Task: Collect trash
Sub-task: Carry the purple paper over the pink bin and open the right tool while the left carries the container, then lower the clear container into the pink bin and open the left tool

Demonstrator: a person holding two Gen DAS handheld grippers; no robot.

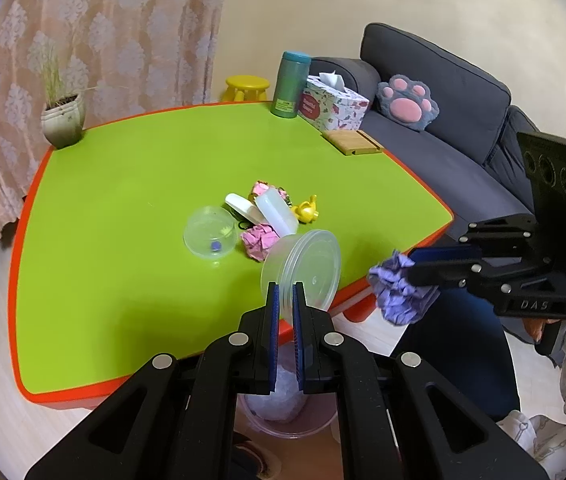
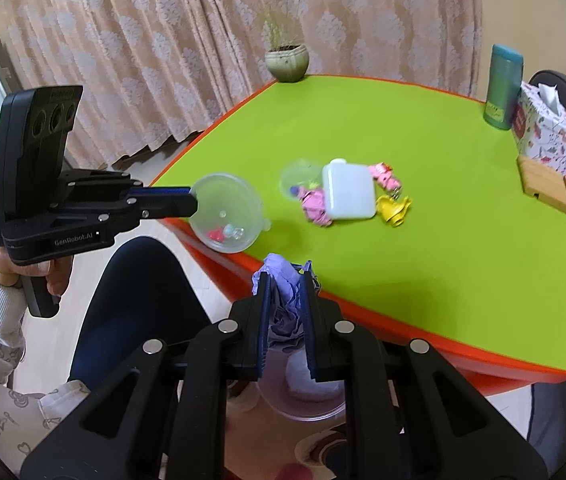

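Note:
My left gripper (image 1: 286, 294) is shut on the rim of a clear plastic bowl (image 1: 303, 266), held tilted over the table's near edge; in the right wrist view the bowl (image 2: 227, 212) holds small red and clear bits. My right gripper (image 2: 285, 280) is shut on a crumpled purple paper ball (image 2: 283, 276), which also shows in the left wrist view (image 1: 397, 292), off the table's edge. A clear trash bin (image 1: 283, 412) with a bag stands on the floor below both grippers. On the green table (image 1: 123, 220) lie pink paper balls (image 1: 257, 240), a clear lid (image 1: 211, 236) and white containers (image 1: 277, 214).
A yellow toy (image 1: 307, 210) lies by the pile. A plant pot (image 1: 63, 120), a teal bottle (image 1: 289, 84), a tissue box (image 1: 333, 104) and a wooden stand (image 1: 353, 142) line the table's far side. A grey sofa (image 1: 443, 120) is to the right.

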